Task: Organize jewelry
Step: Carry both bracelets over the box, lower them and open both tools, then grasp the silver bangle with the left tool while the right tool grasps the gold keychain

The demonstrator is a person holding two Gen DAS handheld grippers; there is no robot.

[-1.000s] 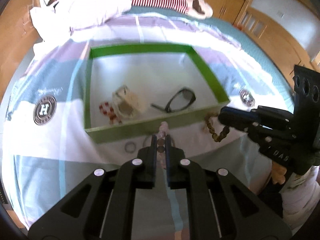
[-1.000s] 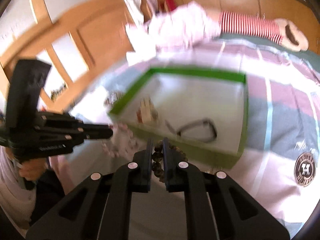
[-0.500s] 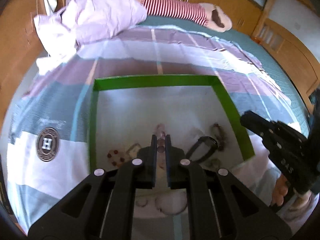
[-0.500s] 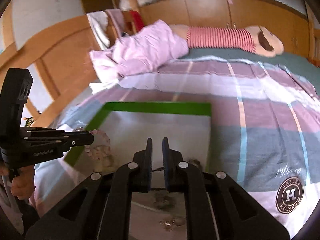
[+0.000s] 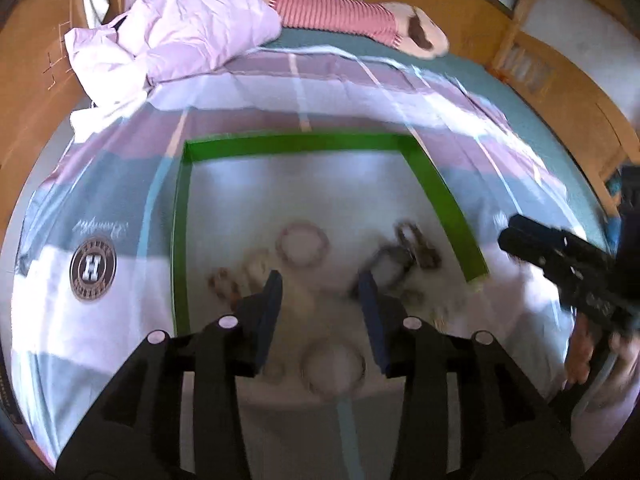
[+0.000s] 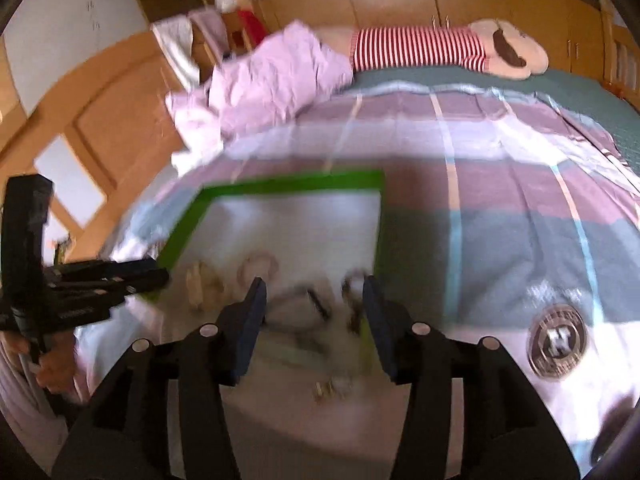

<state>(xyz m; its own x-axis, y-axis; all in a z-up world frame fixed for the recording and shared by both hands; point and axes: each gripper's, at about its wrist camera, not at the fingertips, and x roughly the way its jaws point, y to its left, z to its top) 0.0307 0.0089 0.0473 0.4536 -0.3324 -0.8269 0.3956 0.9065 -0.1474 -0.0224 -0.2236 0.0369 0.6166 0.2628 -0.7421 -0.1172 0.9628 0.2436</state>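
A round badge (image 5: 92, 270) printed on the bedspread (image 5: 60, 332) shows a large "H"; its ring lettering is unreadable.

Bright daylight, motion blur, fisheye warping at edges.

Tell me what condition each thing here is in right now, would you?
Left gripper: open, holding nothing.
Right gripper: open, holding nothing.
Green tray: lidless, flat on the bed.
Pink bracelet: lying loose in the tray.
Dark bracelet: lying in the tray, near its right wall.
Sunglasses: in the tray, too blurred to tell if folded.
Rings: outside the tray, on the bedspread.
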